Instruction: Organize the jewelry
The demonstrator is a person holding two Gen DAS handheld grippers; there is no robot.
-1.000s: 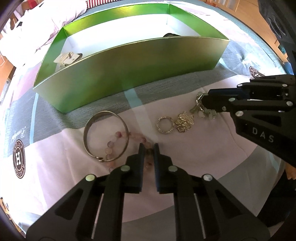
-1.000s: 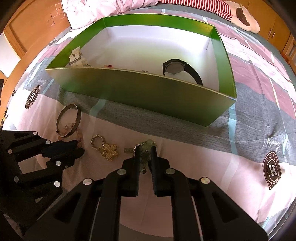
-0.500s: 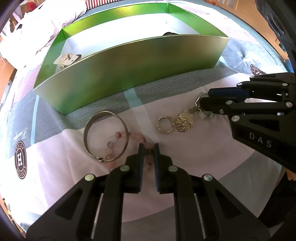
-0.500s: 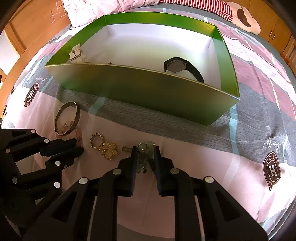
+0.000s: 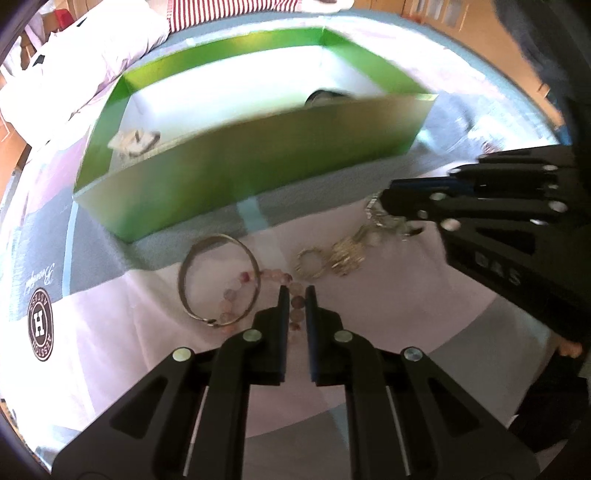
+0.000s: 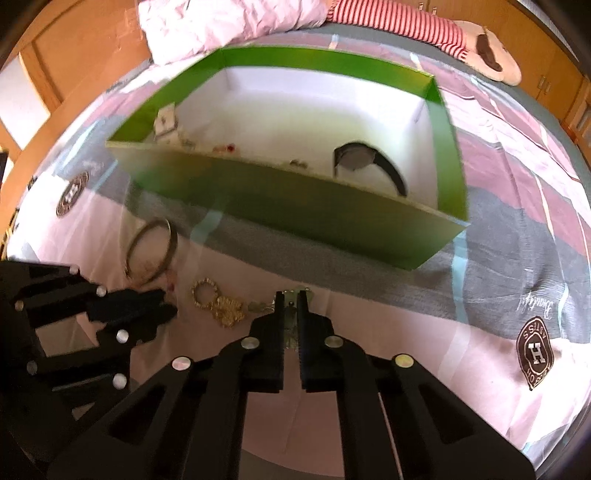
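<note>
A green box (image 6: 295, 218) with a white inside stands on the bed's patchwork cover (image 6: 498, 258), its near wall rising between both grippers and the things it holds: a black-strapped wristwatch (image 6: 365, 162) at the right end, a small white clasp-like piece (image 6: 166, 120) in the far left corner, and a few tiny bits along the near wall. A pink quilt (image 6: 229, 22) is bunched beyond the box, with a red-striped cloth (image 6: 402, 18) beside it.

On the pink patch in front of the box lie a silver bangle (image 5: 218, 280), a pink bead bracelet (image 5: 266, 291) that passes under the bangle's rim, and a gold ring-and-flower charm (image 5: 328, 258) to the right of them.

Against a second ago, both views are smeared, the box sits a little further off in each, and the right gripper's jaws, half a second ago a touch apart around the keys, have come together.

The left gripper (image 5: 295, 295) is pinched onto the bead bracelet, beads showing in the narrow slot between its fingers. The right gripper (image 6: 291, 301) is clamped on a silvery key bunch (image 6: 291, 314) just right of the gold charm; metal shows between and past its tips.
</note>
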